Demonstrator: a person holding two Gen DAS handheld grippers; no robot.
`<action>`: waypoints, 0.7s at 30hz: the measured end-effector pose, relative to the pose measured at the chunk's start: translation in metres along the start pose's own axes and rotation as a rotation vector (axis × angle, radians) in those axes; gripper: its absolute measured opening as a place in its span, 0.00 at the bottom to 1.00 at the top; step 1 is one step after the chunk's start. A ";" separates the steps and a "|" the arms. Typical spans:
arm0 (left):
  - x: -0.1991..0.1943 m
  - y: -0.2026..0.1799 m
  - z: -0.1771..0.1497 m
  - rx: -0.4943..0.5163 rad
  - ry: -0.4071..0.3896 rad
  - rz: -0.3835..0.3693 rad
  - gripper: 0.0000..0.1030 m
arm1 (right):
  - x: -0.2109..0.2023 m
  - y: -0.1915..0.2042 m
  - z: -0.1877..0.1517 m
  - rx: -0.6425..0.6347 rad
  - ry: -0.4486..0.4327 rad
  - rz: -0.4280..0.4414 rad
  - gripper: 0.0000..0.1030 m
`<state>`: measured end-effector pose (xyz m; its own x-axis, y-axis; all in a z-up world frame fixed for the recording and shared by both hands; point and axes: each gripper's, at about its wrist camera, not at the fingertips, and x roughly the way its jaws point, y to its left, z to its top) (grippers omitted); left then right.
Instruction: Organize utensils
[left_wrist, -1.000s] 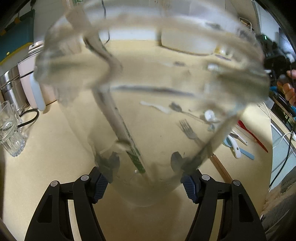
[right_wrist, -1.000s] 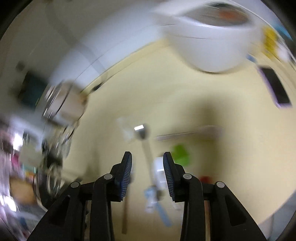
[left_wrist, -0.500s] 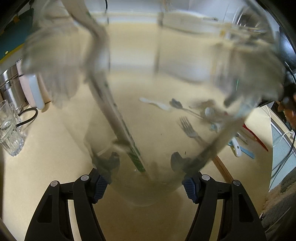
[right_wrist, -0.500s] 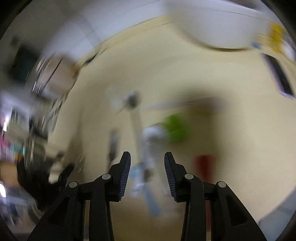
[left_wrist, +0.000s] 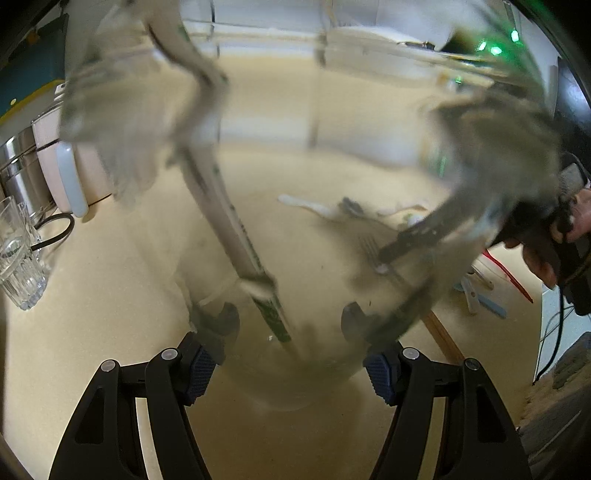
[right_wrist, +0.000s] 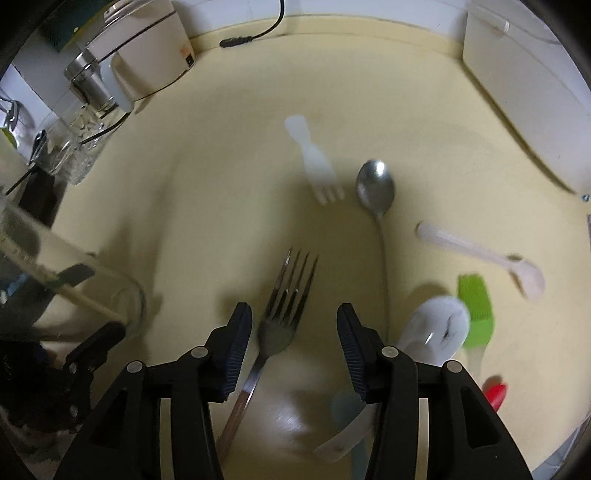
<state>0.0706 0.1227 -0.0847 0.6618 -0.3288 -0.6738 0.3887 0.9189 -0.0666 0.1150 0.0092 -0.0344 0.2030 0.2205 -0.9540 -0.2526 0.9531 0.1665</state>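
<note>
The left tool (left_wrist: 291, 363) gripped a clear glass jar (left_wrist: 295, 184) by its base, both pads pressed to the glass. Inside leaned a pale utensil with a green-marked handle (left_wrist: 236, 236). On the cream worktop (left_wrist: 74, 332), near its left edge, stood a ribbed drinking glass (left_wrist: 18, 258) — and at the right, a hand (left_wrist: 554, 243) held a dark tool.

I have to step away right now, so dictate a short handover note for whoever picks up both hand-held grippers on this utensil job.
Left hand-held gripper: shut on the clear glass jar, tilted, a green-marked utensil already inside.
Right hand-held gripper: empty, jaws opening, poised over the metal fork, which lies between the pads untouched.
On the counter: metal spoon, white plastic fork, white spoon, green brush, white ladle.
Done: at least one utensil is in the jar.
Left: grip the fork, drop it in the jar, then the rest.
</note>
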 end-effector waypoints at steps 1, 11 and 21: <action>-0.001 0.002 -0.001 -0.001 0.000 -0.001 0.70 | -0.001 0.000 -0.003 0.001 0.006 0.011 0.47; -0.005 0.005 -0.002 -0.007 0.005 -0.008 0.70 | 0.004 0.029 -0.030 -0.122 0.024 -0.048 0.41; -0.007 0.003 -0.005 -0.011 0.004 -0.011 0.70 | -0.011 0.001 -0.029 -0.095 -0.026 0.035 0.06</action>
<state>0.0643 0.1292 -0.0839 0.6549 -0.3379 -0.6759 0.3891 0.9176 -0.0817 0.0852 0.0014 -0.0315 0.2163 0.2596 -0.9412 -0.3484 0.9211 0.1739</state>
